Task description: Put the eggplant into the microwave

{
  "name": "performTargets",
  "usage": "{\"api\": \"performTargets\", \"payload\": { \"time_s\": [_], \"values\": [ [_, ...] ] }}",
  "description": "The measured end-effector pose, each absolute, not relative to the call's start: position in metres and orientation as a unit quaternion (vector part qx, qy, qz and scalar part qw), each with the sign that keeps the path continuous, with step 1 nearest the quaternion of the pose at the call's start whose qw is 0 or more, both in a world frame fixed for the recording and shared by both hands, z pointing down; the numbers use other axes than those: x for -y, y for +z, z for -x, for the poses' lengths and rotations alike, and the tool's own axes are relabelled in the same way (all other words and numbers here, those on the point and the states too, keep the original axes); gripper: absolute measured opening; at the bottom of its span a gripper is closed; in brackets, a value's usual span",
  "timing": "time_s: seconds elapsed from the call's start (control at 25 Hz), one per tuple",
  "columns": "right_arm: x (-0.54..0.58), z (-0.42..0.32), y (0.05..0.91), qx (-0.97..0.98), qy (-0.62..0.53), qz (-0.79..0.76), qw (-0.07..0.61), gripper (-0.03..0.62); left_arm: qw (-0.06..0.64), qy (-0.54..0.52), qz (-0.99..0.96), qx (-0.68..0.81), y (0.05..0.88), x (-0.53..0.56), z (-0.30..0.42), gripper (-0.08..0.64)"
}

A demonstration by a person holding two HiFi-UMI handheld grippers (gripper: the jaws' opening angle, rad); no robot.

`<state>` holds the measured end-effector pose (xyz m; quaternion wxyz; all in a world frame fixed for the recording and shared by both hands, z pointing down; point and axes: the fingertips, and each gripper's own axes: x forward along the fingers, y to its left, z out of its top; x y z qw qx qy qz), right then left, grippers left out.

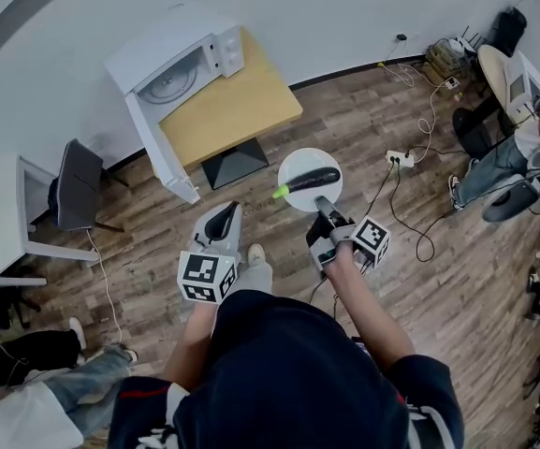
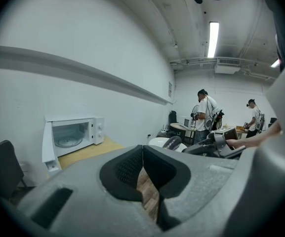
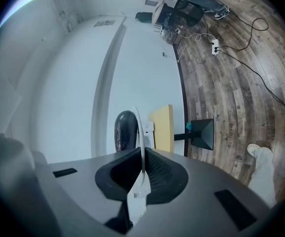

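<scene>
A dark purple eggplant [image 1: 312,180] with a green stem lies on a round white plate [image 1: 295,164]. My right gripper [image 1: 324,205] is shut on the plate's near rim and holds it level above the wooden floor. In the right gripper view the plate [image 3: 140,132] stands edge-on between the pads, with the eggplant [image 3: 124,130] behind it. My left gripper [image 1: 221,221] hangs beside it, shut with nothing in it. The white microwave [image 1: 171,64] stands on a wooden table [image 1: 241,110] with its door [image 1: 157,152] swung open. The left gripper view shows the microwave [image 2: 73,132], its turntable bare, and the eggplant [image 2: 172,142].
A dark chair [image 1: 78,190] and a white desk [image 1: 7,223] stand at the left. Cables and a power strip [image 1: 401,157] lie on the floor to the right. People sit at the right and the lower left. The table's black base [image 1: 235,165] is just ahead.
</scene>
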<state>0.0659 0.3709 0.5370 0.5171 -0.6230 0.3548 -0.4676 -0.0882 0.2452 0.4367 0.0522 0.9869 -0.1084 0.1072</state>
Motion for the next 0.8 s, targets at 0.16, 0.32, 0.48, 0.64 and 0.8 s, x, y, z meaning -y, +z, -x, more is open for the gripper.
{"api": "performTargets", "payload": {
  "time_s": [0.16, 0.32, 0.48, 0.64, 0.8],
  "values": [
    [-0.344, -0.087, 0.535, -0.347, -0.468, 0.625, 0.519, 0.023, 0.052, 0.112, -0.987, 0.100, 0.433, -0.218, 0.066, 0.017],
    [-0.311, -0.103, 0.532, -0.342, -0.472, 0.628, 0.516, 0.023, 0.058, 0.115, -0.987, 0.098, 0.430, -0.182, 0.049, 0.017],
    [-0.270, -0.118, 0.531, -0.341, -0.476, 0.631, 0.510, 0.023, 0.063, 0.112, -0.987, 0.099, 0.428, -0.140, 0.034, 0.017],
    [-0.229, -0.127, 0.527, -0.347, -0.478, 0.631, 0.504, 0.023, 0.071, 0.108, -0.986, 0.104, 0.425, -0.100, 0.024, 0.017],
    [-0.193, -0.136, 0.525, -0.350, -0.479, 0.632, 0.498, 0.023, 0.080, 0.099, -0.987, 0.101, 0.420, -0.068, 0.012, 0.017]
  ]
}}
